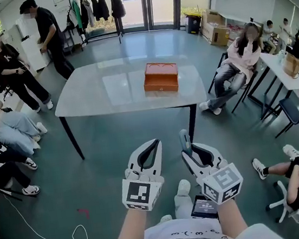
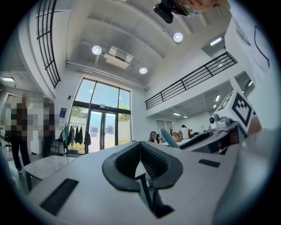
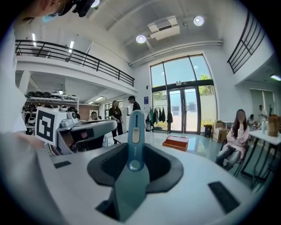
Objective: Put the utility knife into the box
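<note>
Knife in hand, on the approach to the box.

The right gripper (image 3: 134, 169) has its jaws clamped on the teal utility knife (image 3: 134, 145), whose slider end sticks out past the pads. The left gripper (image 2: 140, 147) has its jaws closed tip to tip with nothing between them. Both are held side by side, well short of the orange box (image 1: 161, 76), which appears shut on the white table (image 1: 97, 96). This looks like the carrying step. Next, both grippers must reach the box, and the free left gripper will probably have to lift the lid before the knife goes in.
</note>
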